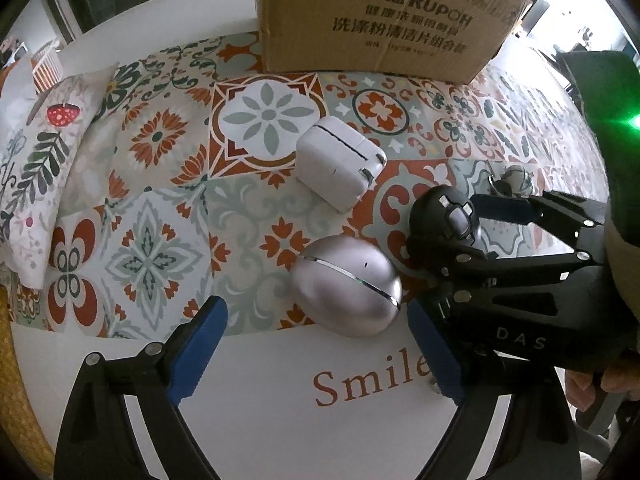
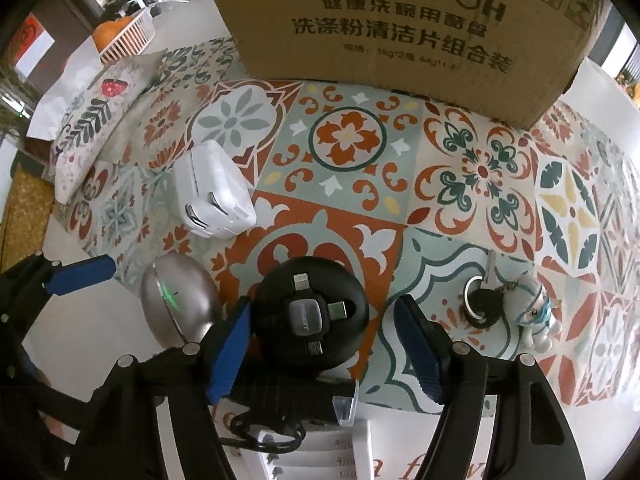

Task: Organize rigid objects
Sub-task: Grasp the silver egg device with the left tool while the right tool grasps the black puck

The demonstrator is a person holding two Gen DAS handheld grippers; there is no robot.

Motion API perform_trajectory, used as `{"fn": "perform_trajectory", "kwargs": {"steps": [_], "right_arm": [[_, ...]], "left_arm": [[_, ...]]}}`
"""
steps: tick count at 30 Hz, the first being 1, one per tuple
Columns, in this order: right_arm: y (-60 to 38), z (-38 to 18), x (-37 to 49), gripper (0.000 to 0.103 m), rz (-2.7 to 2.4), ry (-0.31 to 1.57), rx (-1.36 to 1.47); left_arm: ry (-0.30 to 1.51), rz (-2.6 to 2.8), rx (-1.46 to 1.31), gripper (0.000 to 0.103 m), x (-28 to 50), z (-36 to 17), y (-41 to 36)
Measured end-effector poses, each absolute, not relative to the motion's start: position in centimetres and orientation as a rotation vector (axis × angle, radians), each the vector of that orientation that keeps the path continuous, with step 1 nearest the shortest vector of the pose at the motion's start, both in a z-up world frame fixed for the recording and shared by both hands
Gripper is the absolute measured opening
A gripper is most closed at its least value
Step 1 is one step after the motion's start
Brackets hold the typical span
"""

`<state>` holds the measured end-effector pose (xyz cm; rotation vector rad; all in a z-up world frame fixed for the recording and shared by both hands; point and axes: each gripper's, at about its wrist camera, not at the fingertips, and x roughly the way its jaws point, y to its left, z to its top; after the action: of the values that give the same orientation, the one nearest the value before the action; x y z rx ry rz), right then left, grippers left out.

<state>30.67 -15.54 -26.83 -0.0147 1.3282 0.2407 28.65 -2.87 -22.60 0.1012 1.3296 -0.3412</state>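
A silver egg-shaped case lies on the patterned cloth, just ahead of my left gripper. That gripper is open, its blue fingers spread wider than the case and apart from it. A black round cable hub sits between the fingers of my right gripper. The left pad is close against the hub and a gap shows at the right pad, so this gripper is open. A white charger lies farther back. In the left wrist view the right gripper straddles the hub.
A cardboard box stands at the back of the cloth. A key with a small toy figure lies to the right of the hub. A floral pillow is at the left, and a white basket is beyond it.
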Motion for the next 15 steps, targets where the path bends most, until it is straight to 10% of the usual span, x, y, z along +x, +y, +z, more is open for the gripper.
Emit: {"fn": "perform_trajectory", "kwargs": {"steps": [15], "right_arm": [[-16.5,-26.7,30.8,0.057,0.205,1.313,0.009]], "left_arm": [[1.342,-0.339,0.104,0.080,29.3,-23.4,-4.1]]}}
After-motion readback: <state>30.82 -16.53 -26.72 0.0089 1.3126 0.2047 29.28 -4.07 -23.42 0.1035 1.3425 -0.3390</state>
